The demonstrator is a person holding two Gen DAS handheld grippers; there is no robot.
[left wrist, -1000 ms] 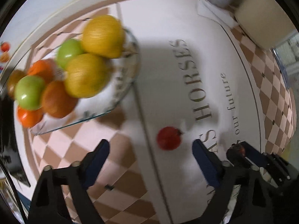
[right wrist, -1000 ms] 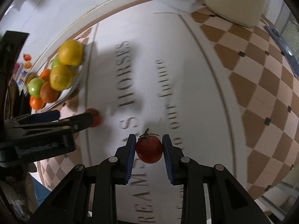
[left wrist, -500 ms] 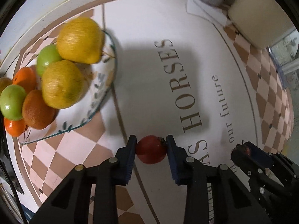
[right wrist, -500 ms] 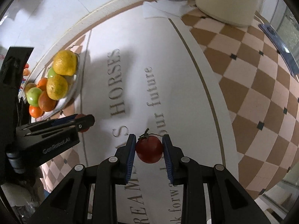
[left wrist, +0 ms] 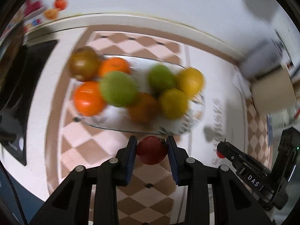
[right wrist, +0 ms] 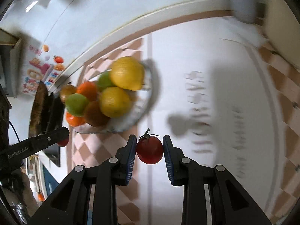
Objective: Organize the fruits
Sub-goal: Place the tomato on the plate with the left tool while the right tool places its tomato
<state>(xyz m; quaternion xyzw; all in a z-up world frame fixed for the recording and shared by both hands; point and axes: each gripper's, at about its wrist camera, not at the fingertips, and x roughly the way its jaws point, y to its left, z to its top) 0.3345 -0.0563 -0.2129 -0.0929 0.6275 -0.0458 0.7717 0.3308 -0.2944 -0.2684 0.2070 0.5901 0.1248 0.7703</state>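
Note:
My left gripper [left wrist: 151, 151] is shut on a small red tomato [left wrist: 151, 152] and holds it just in front of the glass fruit bowl's near rim [left wrist: 120, 128]. The bowl holds lemons [left wrist: 173, 103], green apples [left wrist: 119, 88] and oranges [left wrist: 88, 98]. My right gripper [right wrist: 149, 151] is shut on a second red tomato [right wrist: 149, 152] with a green stem, held above the tablecloth to the right of the bowl's rim [right wrist: 148, 101]. The left gripper [right wrist: 64, 140] shows at the left of the right wrist view; the right gripper [left wrist: 220, 151] shows at the right of the left wrist view.
The table has a white and tan checkered cloth [left wrist: 78, 142] with printed lettering [right wrist: 196, 112]. A dark flat object [left wrist: 22, 78] lies left of the bowl. A beige container [left wrist: 271, 95] stands at the far right. A white wall with fruit stickers [right wrist: 43, 69] is behind.
Both grippers have lifted with their tomatoes and swung toward the bowl. The left one shut on its tomato between one second and half a second ago. Both views are motion-blurred.

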